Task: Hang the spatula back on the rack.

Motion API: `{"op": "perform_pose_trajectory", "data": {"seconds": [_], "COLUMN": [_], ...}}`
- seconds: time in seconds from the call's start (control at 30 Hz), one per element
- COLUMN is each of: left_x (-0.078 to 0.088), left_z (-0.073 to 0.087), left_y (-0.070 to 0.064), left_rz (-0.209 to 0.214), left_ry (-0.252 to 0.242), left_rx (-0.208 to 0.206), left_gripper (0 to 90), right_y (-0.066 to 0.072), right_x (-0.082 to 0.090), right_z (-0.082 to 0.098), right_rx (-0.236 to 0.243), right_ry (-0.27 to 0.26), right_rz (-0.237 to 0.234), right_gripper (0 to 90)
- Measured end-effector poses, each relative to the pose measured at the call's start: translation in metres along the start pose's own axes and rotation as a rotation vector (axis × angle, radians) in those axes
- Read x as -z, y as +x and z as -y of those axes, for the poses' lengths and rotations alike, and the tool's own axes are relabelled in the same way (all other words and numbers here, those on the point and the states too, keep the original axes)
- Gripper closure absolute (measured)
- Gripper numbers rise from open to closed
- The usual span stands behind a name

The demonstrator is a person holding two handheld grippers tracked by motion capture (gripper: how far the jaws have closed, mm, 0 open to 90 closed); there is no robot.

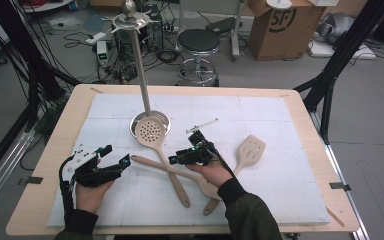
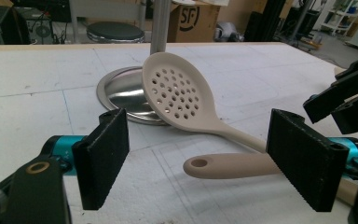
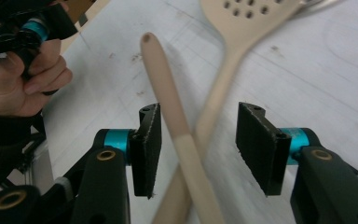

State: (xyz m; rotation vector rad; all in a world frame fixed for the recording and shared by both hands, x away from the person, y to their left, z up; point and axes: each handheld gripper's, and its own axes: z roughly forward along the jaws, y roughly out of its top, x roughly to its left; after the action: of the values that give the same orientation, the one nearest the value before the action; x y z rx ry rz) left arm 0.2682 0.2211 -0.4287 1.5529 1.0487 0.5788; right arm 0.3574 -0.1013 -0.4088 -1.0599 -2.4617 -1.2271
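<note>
Here the right hand-held gripper (image 3: 193, 144) hangs spread above crossed spoon handles (image 3: 177, 126).

Hidden and cut-off parts around the crossed spoons

In the high view the right hand (image 1: 211, 172) covers the middle of the plain spoon (image 1: 152, 163). In the right gripper view the slotted spoon (image 3: 242, 18) loses its bowl at the top edge, and both handles run off the bottom, slightly blurred.

High view overhead; gripper views low, near table (image 1: 300, 195).
</note>
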Motion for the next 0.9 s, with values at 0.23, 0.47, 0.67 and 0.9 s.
{"op": "perform_pose_trajectory", "data": {"seconds": [0.23,0.47,0.67,0.9], "left_x": [0.000,0.001,0.003,0.004], "left_z": [0.000,0.000,0.000,0.001], "left_y": [-0.001,0.003,0.006,0.006], "left_rz": [0.002,-0.003,-0.008,-0.010], "left_ry": [0.001,-0.001,-0.005,-0.005], "left_rx": [0.001,0.016,0.028,0.030], "left_gripper": [21.8,21.8,21.8,21.8], "right_y": [0.006,0.010,0.020,0.023], "right_x": [-0.016,-0.021,-0.032,-0.049], "right_z": [-0.010,-0.021,-0.029,-0.033], "right_rx": [0.012,0.032,0.064,0.080], "right_ry": [0.015,0.025,0.061,0.101], "right_rz": [-0.030,-0.057,-0.058,-0.063], "right_gripper": [50.1,51.0,51.3,52.4]}}
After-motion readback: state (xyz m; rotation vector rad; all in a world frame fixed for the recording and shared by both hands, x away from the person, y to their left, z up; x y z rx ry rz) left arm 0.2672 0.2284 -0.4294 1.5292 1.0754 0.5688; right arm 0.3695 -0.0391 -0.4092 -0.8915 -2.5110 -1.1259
